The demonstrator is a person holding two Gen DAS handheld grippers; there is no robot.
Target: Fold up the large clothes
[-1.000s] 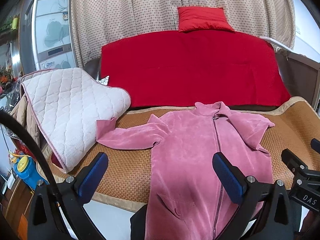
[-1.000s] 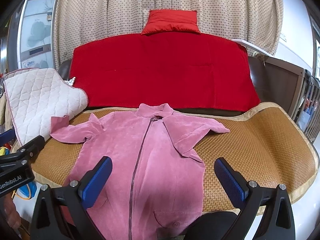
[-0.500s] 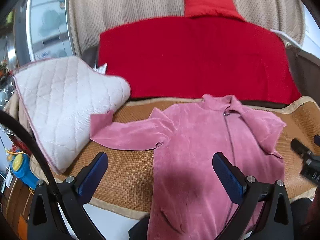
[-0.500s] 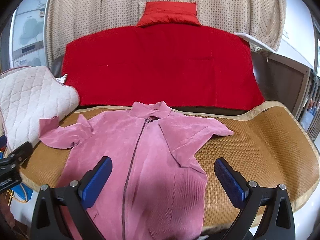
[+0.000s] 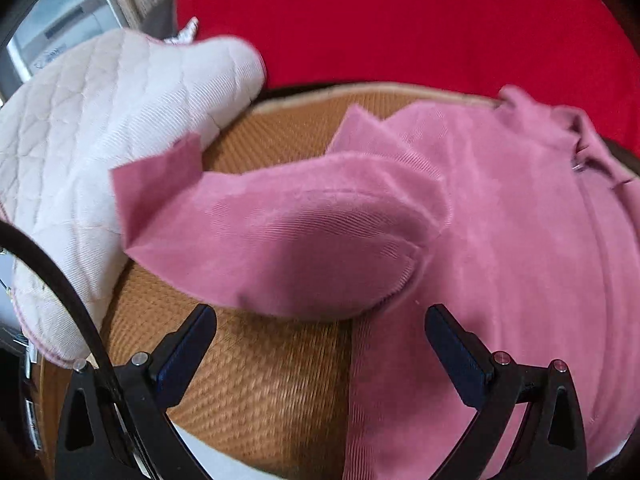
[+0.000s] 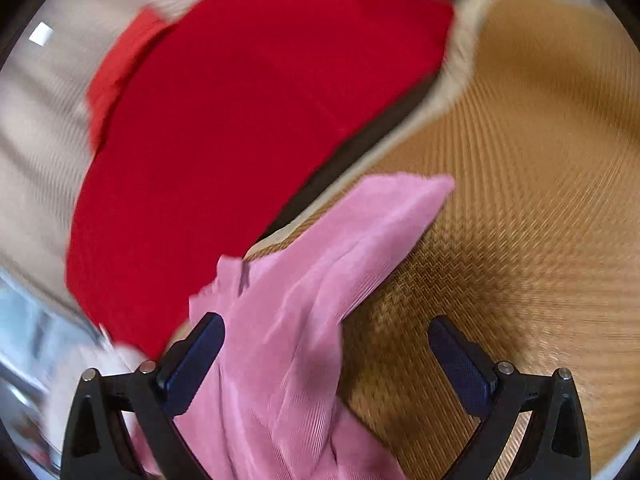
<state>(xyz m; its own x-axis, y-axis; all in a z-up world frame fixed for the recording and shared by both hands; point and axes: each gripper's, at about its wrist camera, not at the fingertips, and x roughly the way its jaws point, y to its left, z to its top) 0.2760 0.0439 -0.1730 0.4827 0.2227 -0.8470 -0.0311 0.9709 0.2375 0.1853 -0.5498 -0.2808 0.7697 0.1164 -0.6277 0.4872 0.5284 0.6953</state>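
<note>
Nearest, both claws gape wide and hold nothing: the left claw (image 5: pixel 320 344) hangs just before the outstretched sleeve (image 5: pixel 280 240) of the pink corduroy zip jacket (image 5: pixel 520 260), seemingly lined up to pinch it for folding inward. That jacket lies spread on the woven tan rattan mat (image 5: pixel 256 392). Beyond the jacket, its other sleeve (image 6: pixel 360 232) points away from the right claw (image 6: pixel 326 356). Farther, a quilted white pad (image 5: pixel 100 120) touches the cuff; behind sits a red blanket (image 5: pixel 400 20).
</note>
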